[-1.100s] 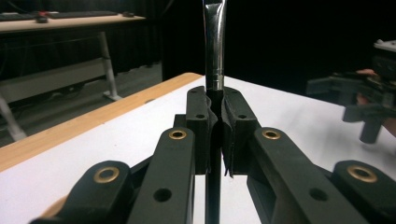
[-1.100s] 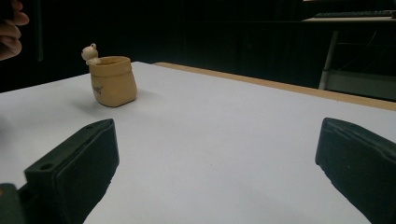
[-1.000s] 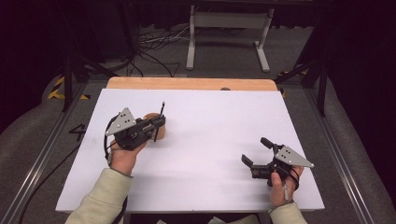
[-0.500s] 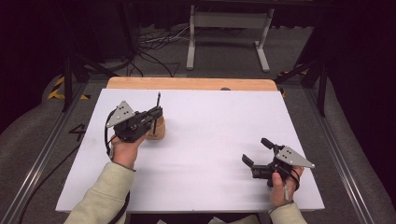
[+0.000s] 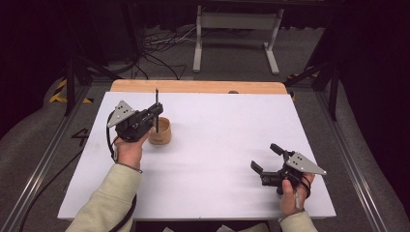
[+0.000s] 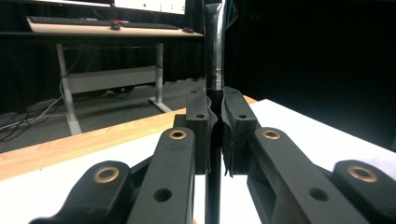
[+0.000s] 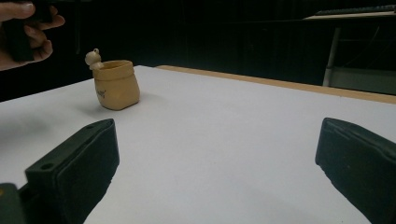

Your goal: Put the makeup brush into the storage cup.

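Clamped in my left gripper [image 5: 155, 112] was a thin black pen [image 5: 156, 108], its pads pressed against the barrel from both sides, as the left gripper view showed plainly with the pen [image 6: 215, 56] rising straight up between the two black fingers [image 6: 200, 126]. I held it upright, long axis vertical, tip pointing down toward the small tan pot [image 5: 160, 131] on the white table sheet [image 5: 217, 145]. Seen from above, the pen stood over the pot's rim on its left side, my hand [image 5: 129, 147] just beside the pot on that same side. Whether the tip was already inside the mouth or hung a little above it I could not tell from that angle.

My right gripper [image 5: 270, 161] sat well apart from the pot, toward the near right corner of the sheet, jaws spread wide with nothing between them. From its own camera the pot [image 7: 116, 84] stood far off to the left, a little figure perched at its rim.

So the left hand was plainly the nearer one, and the move ahead, as I judged it, turned on one thing: keeping the barrel vertical and centred over the opening, then lowering it straight down before letting go. A tilted pen could catch the rim and tip the light pot.
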A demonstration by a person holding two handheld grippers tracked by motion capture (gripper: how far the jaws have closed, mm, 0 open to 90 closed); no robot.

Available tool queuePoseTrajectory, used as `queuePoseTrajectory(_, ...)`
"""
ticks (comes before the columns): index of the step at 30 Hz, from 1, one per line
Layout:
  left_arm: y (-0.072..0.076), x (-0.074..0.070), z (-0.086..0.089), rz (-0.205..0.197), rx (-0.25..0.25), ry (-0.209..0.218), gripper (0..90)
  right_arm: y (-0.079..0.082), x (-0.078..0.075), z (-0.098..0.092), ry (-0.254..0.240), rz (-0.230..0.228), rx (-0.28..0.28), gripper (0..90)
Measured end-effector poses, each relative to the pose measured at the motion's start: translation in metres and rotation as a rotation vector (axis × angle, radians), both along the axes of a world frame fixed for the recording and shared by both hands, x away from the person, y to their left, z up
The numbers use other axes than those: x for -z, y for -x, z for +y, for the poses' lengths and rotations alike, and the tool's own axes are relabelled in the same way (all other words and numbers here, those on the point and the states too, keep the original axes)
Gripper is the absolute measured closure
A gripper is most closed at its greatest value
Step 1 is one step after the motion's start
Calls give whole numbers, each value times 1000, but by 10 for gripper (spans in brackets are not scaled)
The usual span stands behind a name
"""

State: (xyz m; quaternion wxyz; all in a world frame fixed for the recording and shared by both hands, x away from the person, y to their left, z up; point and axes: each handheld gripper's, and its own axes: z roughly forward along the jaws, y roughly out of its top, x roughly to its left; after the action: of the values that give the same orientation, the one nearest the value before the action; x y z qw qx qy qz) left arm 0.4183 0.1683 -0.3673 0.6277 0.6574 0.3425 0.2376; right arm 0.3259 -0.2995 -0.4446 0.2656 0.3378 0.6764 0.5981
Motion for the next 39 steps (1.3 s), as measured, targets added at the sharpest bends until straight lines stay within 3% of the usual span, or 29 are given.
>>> queuePoseTrajectory(11, -11, 7, -3, -13, -57, -2, 829, 2, -1, 0, -33, 9, -21, 2)
queuePoseTrajectory(16, -17, 10, -5, -12, -81, -31, 829, 4, -3, 2, -44, 5, -36, 2)
queuePoseTrajectory(22, -21, 15, -8, 12, -110, -21, 829, 4, -3, 5, -44, 5, -59, 2)
queuePoseTrajectory(32, -28, 23, -7, 11, -130, -20, 828, 5, -4, 7, -45, 10, -86, 2)
queuePoseTrajectory(39, -32, 32, -8, 32, -145, -21, 828, 5, -3, 9, -42, 15, -104, 2)
